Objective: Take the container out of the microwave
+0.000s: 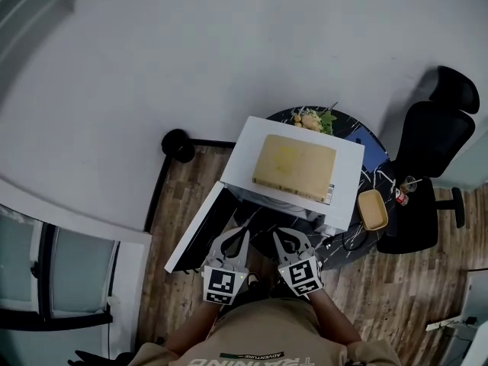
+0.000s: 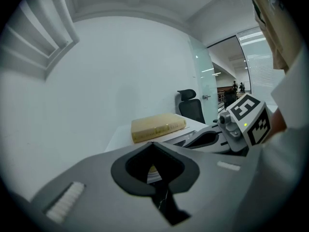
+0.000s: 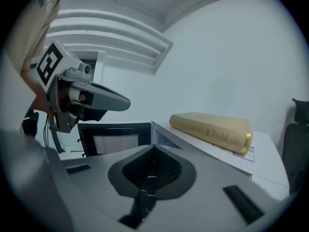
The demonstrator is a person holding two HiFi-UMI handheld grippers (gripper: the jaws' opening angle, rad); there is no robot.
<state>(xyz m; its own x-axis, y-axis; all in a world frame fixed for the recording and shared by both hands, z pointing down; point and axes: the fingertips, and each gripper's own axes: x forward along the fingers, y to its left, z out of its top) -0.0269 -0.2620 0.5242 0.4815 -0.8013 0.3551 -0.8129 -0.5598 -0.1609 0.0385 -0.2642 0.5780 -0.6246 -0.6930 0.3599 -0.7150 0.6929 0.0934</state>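
Observation:
A white microwave (image 1: 347,175) stands on a dark round table, its door (image 1: 200,231) swung open to the left. A tan book (image 1: 293,166) lies flat on its top. The cavity is hidden from above, and I see no container inside it in any view. My left gripper (image 1: 238,235) and right gripper (image 1: 284,235) hang side by side just in front of the open microwave, both shut and empty. The left gripper view looks past its shut tips (image 2: 153,144) to the book (image 2: 158,127). Beyond the shut tips (image 3: 153,146) in the right gripper view are the door (image 3: 116,137) and the book (image 3: 212,127).
A tan open tray (image 1: 373,209) sits on the black table (image 1: 358,239) right of the microwave, with a small can (image 1: 400,195) beside it. A plate of food (image 1: 313,119) lies behind the microwave. A black office chair (image 1: 435,143) stands at the right, a white wall behind.

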